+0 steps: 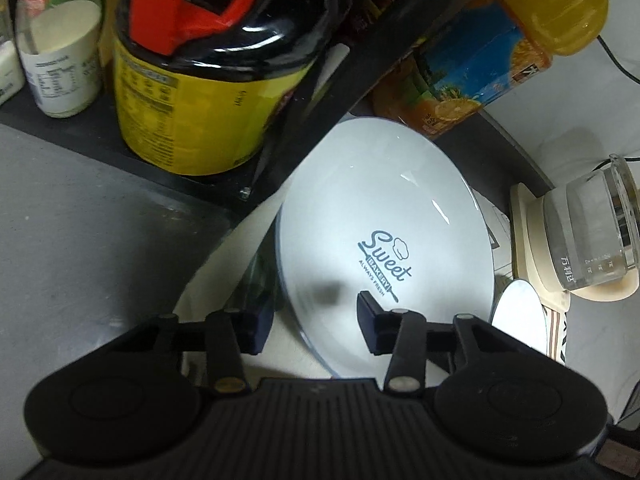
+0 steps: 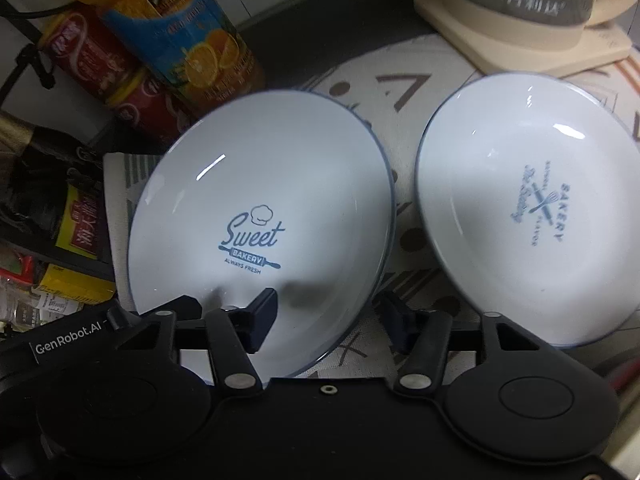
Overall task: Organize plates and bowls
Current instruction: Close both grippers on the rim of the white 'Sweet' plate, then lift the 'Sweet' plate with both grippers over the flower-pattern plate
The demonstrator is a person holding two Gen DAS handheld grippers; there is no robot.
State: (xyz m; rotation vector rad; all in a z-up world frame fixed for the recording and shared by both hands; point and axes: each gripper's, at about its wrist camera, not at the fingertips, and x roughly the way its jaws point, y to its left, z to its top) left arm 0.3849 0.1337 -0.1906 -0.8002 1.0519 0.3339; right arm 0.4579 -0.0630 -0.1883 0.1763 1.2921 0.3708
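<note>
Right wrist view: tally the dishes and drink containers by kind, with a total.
White blue-rimmed plates: 2 — the "Sweet Bakery" plate and the crossed-utensils "Bakery" plate
Orange juice bottle with blue label: 1
Red cans: 2
Glass kettle on cream base: 1
Total: 6

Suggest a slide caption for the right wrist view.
Hand-held gripper straddling the Sweet Bakery plate's rim, second plate alongside.

The kettle (image 2: 532, 4) is cut off by the top edge. The second plate (image 1: 520, 316) is mostly hidden behind the Sweet Bakery plate (image 1: 384, 216).
</note>
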